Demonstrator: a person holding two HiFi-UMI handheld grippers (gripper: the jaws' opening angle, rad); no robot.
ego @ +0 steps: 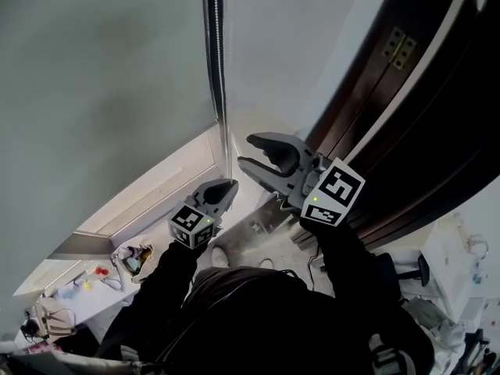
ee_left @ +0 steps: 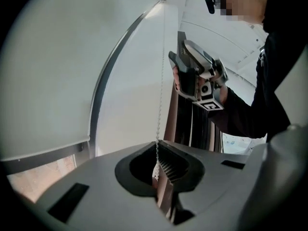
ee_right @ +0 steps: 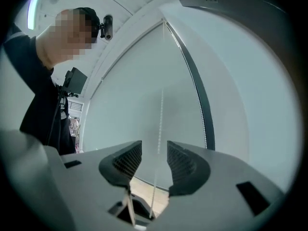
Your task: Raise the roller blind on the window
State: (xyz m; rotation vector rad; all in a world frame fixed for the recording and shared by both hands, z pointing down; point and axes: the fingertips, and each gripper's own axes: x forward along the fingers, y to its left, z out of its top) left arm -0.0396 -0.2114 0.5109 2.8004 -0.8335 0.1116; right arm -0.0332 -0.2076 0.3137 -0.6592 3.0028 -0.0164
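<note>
Left tool (ee_left: 158, 152) clamped on the bead chain (ee_left: 160, 95), right tool (ee_right: 155, 154) open around it higher up.

Seen from the left gripper view, the chain drops straight into the closed jaws and is pinched between them. In the right gripper view, a strand runs through the gap between the parted jaws and touches neither ribbed pad. The roller blind (ego: 101, 61) covers most of the window, with a strip of glass showing beneath its bottom bar. The chain hangs along the blind's edge, beside a dark wooden door (ego: 406, 131).
</note>
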